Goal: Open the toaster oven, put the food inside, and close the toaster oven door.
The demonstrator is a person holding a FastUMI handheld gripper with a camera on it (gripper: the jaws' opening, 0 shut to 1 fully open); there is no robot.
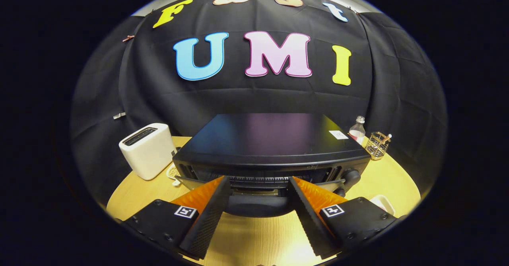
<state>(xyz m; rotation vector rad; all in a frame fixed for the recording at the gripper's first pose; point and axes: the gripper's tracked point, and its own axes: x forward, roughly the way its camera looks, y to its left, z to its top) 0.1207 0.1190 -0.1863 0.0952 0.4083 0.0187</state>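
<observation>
Claw (258, 202) spread wide, fingers (206, 218) apart and gripping nothing, hovering low over the wooden counter (254, 238) and pointing straight at the front of the black toaster oven (270, 146). The oven sits just ahead of the fingertips, its door (258, 200) tipped partly open between them, and knobs (352, 175) on its right side. Left of the oven stands a white toaster (148, 150). Behind the oven's right corner: a small bottle (358, 130) and a wire holder (377, 144).
</observation>
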